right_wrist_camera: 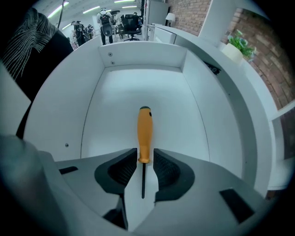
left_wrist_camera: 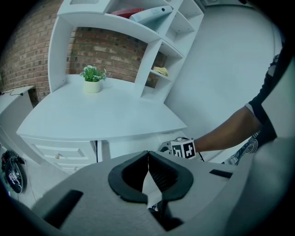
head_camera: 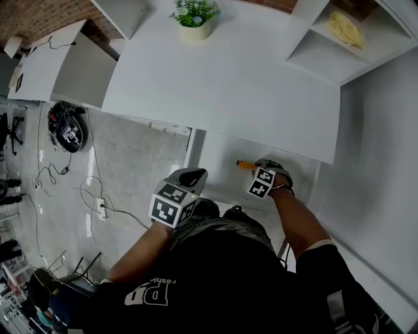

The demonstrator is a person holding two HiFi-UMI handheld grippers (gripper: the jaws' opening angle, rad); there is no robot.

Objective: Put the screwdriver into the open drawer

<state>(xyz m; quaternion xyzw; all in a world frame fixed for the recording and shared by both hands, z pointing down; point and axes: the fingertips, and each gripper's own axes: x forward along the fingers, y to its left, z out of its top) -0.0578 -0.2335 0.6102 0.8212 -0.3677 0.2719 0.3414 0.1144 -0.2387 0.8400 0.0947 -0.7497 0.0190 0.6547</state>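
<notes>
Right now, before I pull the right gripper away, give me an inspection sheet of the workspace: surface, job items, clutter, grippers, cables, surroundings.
Surface: white desk top, bare apart from a potted plant at its back.
Job's things: drawer open; orange-handled screwdriver inside it, apparently lying on its floor; nothing else seen in it.
Clutter: yellow item on a side shelf.
Grippers: right gripper open, jaws on either side of the screwdriver's handle end; left gripper shut, empty.
Cables: loose cables and a power strip on the floor at the left.
Surroundings: brick wall behind the desk.
</notes>
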